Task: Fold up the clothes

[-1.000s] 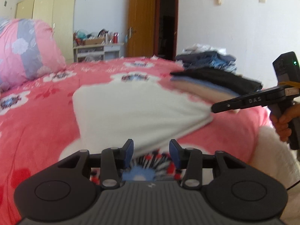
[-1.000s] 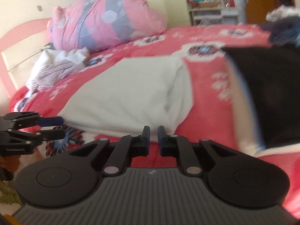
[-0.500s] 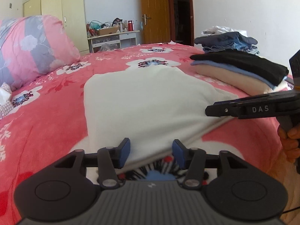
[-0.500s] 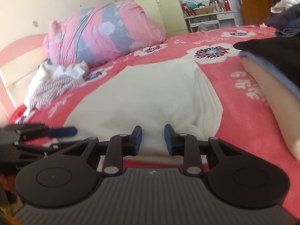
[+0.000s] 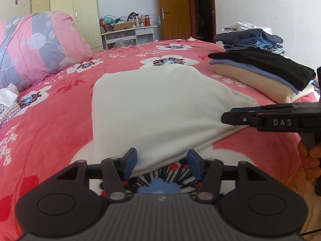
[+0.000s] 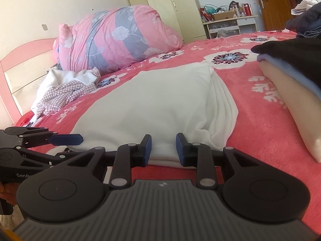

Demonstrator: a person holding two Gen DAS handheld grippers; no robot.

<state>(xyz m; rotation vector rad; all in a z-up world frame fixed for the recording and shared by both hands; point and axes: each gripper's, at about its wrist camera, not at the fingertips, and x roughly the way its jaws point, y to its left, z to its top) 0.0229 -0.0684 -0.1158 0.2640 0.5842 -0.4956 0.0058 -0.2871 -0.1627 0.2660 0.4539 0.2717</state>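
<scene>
Pink floral bed point(image 5: 52, 120), white garment point(image 5: 152, 108) (folded), left gripper point(image 5: 162, 161) jaws wide, opening, right gripper point(image 6: 163, 147) jaws narrowly apart, unclamped

I see folded stack point(image 6: 297, 74) cut by right edge | desk clutter point(image 5: 128, 20) too small to name | my hand point(image 5: 310, 160) half out of frame

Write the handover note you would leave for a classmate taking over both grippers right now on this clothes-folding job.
Left gripper: open, jaws just widened, nothing pinched, at the near edge of the white garment.
Right gripper: open, jaws just parted, white hem between them but not pinched.
White garment lies folded flat on the pink bedspread.
Done: folded stack on the right.
Left: probably finish or stack the white piece, then the crumpled checked clothes by the pillow.
</scene>
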